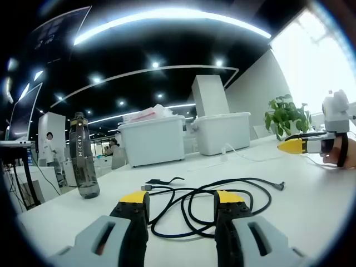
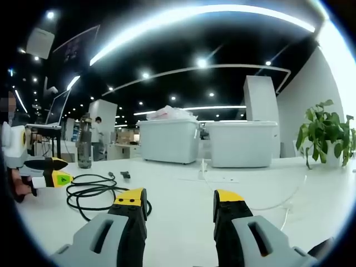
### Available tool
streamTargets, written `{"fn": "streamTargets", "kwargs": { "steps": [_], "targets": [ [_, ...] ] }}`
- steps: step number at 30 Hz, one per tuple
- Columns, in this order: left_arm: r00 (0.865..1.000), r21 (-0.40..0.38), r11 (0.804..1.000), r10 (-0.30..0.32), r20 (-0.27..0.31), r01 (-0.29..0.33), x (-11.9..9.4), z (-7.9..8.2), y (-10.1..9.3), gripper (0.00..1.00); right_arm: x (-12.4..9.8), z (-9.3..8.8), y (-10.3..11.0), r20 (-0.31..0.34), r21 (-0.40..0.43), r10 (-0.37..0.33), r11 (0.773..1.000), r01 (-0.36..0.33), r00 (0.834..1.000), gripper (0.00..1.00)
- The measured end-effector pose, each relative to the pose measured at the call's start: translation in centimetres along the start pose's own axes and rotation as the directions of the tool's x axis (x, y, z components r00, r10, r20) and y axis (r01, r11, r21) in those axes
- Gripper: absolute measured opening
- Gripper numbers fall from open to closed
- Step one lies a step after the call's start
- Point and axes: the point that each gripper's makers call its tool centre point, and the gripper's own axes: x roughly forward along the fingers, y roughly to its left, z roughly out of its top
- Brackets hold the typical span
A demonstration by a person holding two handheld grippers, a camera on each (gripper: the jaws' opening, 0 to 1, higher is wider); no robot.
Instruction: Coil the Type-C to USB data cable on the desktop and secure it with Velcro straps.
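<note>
- Jaws of the left gripper [image 1: 181, 203] are being held parted and empty in the left gripper view, just short of the cable [image 1: 214, 203], which is lying in loose, untidy loops on the white desktop [image 1: 311, 206].
- Jaws of the right gripper [image 2: 181, 201] are likewise being held apart with nothing between them in the right gripper view, above bare desktop and off to the right of the cable.
- One plug end of the cable [image 1: 281, 186] is being left trailing to the right of the loops; a small dark strip, probably the Velcro strap [image 1: 162, 181], is lying just beyond them, apart from the cable.
- Coiling is judged as not yet begun: nothing is being gripped, and the loops are not being gathered.
- For the next move, one plug end is likely to be pinched by one gripper while the loops are being drawn into an even coil by the other; the strap is being kept for afterwards.
- Farther back, a dark water bottle [image 1: 83, 156] is standing at the left, with two white lidded bins [image 1: 153, 139] behind the cable.
- Farthest off, a potted plant [image 1: 286, 117] is standing at the desktop's far right.
</note>
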Motion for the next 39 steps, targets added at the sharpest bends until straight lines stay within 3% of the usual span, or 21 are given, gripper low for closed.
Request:
{"fn": "streamTargets", "kwargs": {
  "steps": [17,32,39],
  "targets": [
    [1.0,0.002,1.0,-0.003,-0.002,0.003,0.05,-0.05,-0.01,0.47,0.49,-0.2,0.22,-0.015,-0.09,0.008,0.996,-0.009,1.0,0.47],
    [1.0,0.004,1.0,-0.006,-0.003,0.006,0.33,0.05,0.15,0.47,0.67,-0.07,0.34,-0.006,-0.077,0.013,0.997,-0.013,1.0,0.47],
    [1.0,0.005,1.0,-0.006,-0.001,0.006,0.4,0.06,0.17,0.47,0.41,0.25,0.38,0.01,-0.031,0.013,0.999,-0.012,1.0,0.47]
  ]
}}
